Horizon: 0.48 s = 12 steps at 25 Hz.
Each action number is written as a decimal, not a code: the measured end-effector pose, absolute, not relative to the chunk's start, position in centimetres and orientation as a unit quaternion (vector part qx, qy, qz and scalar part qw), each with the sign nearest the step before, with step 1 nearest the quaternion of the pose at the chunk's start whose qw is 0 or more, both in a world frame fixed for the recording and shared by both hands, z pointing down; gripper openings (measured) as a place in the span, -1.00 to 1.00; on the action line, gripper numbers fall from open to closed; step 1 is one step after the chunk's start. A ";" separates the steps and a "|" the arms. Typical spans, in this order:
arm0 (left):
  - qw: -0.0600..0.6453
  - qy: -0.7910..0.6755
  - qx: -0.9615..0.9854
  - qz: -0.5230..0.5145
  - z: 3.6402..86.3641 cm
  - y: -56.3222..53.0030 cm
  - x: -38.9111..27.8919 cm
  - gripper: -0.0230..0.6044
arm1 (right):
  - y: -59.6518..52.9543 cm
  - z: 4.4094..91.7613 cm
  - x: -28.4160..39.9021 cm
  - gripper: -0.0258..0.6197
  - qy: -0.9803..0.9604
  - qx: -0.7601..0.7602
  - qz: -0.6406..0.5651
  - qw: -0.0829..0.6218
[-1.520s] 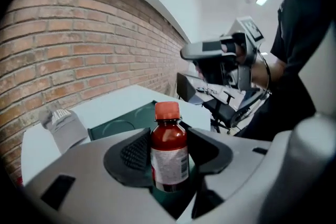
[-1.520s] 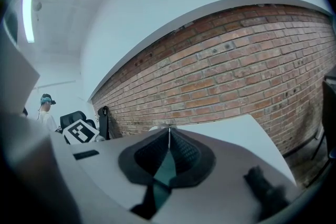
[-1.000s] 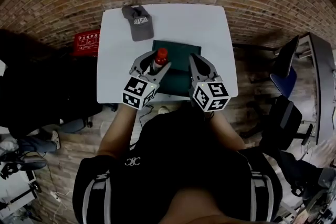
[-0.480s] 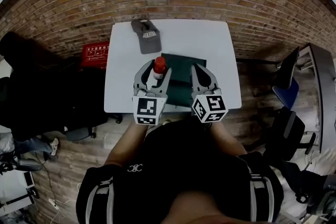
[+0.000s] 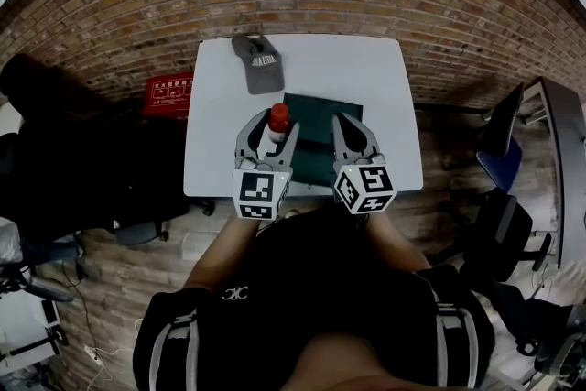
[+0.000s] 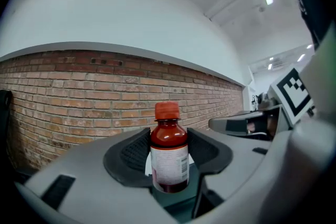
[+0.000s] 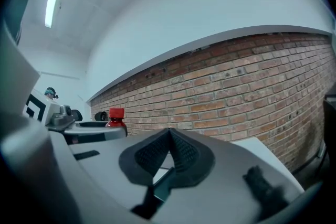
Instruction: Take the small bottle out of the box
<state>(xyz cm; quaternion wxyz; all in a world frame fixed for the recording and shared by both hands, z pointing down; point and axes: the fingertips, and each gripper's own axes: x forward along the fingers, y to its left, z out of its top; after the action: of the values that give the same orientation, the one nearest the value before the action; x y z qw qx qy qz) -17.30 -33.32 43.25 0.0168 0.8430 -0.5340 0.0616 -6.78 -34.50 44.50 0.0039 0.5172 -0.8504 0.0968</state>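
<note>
No legible text anywhere

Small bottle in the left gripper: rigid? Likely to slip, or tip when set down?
Probably rigid: the small bottle shows no dent between the left gripper's textured pads. Smooth label, so it may slip. Looks nearly full, so fairly heavy; narrow and upright, it could tip.

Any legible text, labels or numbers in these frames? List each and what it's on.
No text reads cleanly in any view.
small bottle: white label with a barcode and fine print, too blurred to read.
grey cap: white lettering on its front, too small to read.
red case beside the table: white characters, too small to read.
shirt: small white emblem, not legible.
</note>
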 end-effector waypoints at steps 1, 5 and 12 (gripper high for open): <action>0.019 -0.534 0.843 0.062 43.3 -33.3 -17.4 -0.20 | -34.5 44.5 -6.8 -0.83 -0.850 0.518 0.098 0.004; 0.027 -0.530 0.846 0.062 43.7 -33.1 -17.5 -0.20 | -34.4 44.7 -7.0 -0.83 -0.848 0.520 0.099 0.004; 0.030 -0.525 0.848 0.065 43.7 -32.8 -17.1 -0.20 | -34.1 44.7 -6.8 -0.83 -0.850 0.517 0.103 0.004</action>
<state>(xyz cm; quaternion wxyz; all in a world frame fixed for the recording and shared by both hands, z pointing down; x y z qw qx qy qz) -17.05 -32.83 43.73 0.0299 0.8482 -0.5249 0.0648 -6.84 -34.14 44.70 0.0042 0.5167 -0.8499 0.1034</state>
